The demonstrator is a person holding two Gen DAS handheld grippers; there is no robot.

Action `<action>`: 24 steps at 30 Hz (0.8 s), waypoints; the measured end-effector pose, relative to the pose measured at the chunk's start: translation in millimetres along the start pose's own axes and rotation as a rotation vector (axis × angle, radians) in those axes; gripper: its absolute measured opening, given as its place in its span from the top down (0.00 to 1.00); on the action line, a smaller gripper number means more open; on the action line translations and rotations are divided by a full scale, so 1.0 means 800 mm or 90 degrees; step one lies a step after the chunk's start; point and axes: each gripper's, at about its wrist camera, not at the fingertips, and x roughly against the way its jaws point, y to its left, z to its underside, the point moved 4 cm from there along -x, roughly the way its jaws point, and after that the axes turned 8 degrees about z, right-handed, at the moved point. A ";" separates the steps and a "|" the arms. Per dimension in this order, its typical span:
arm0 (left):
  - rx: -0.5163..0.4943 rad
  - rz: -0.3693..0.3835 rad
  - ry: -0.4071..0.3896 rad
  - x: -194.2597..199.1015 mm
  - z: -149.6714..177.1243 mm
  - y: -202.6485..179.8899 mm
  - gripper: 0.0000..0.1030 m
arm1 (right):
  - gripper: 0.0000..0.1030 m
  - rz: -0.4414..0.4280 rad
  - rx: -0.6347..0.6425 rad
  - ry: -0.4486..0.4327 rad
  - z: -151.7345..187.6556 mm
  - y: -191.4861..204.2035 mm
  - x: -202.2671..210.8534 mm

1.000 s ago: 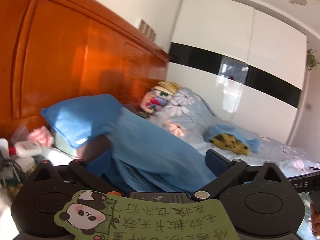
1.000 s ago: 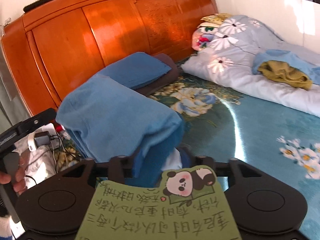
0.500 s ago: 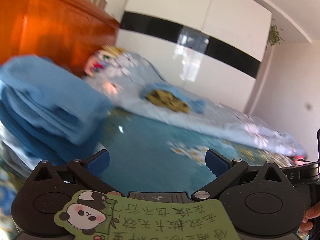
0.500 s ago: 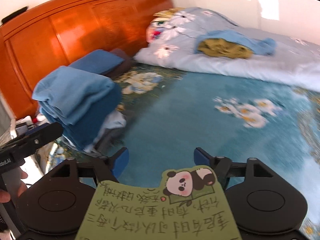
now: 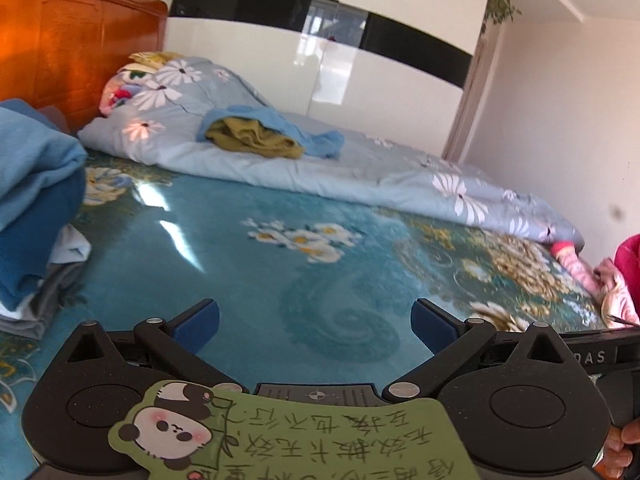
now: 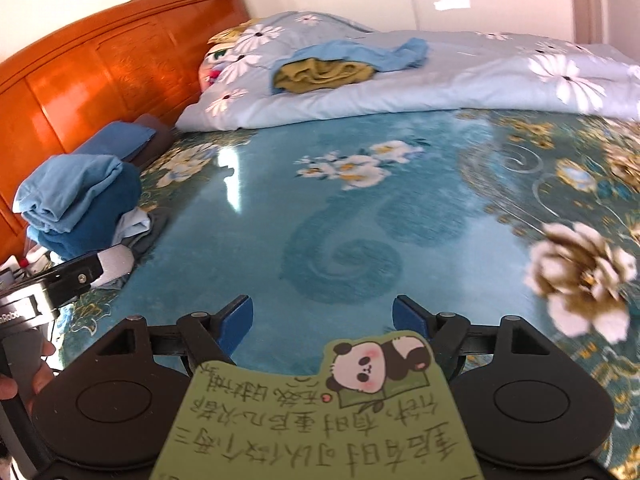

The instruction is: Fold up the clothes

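On the bed (image 6: 344,216), folded stack (image 6: 80,204) done; both tools empty, right tool (image 6: 322,320) opening, left tool (image 5: 314,322) released; crumpled clothes (image 6: 324,70) left.

The bed (image 6: 360,216), under a teal floral cover, carries a stack (image 6: 80,200) of folded blue clothes near the headboard (image 6: 100,76), a pillow (image 6: 116,138) against it, and a quilt (image 6: 460,80) stretching away from it.
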 end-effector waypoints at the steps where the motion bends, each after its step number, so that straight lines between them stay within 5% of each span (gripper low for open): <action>1: 0.000 -0.002 0.005 -0.004 0.001 -0.006 0.00 | 0.24 0.003 -0.006 -0.001 0.003 -0.008 0.002; 14: -0.088 -0.105 0.049 -0.029 0.026 -0.081 0.00 | 0.23 0.029 -0.078 0.005 0.047 -0.088 0.024; 24: -0.053 -0.118 0.082 -0.040 0.051 -0.081 0.00 | 0.22 0.026 -0.097 0.014 0.064 -0.101 0.026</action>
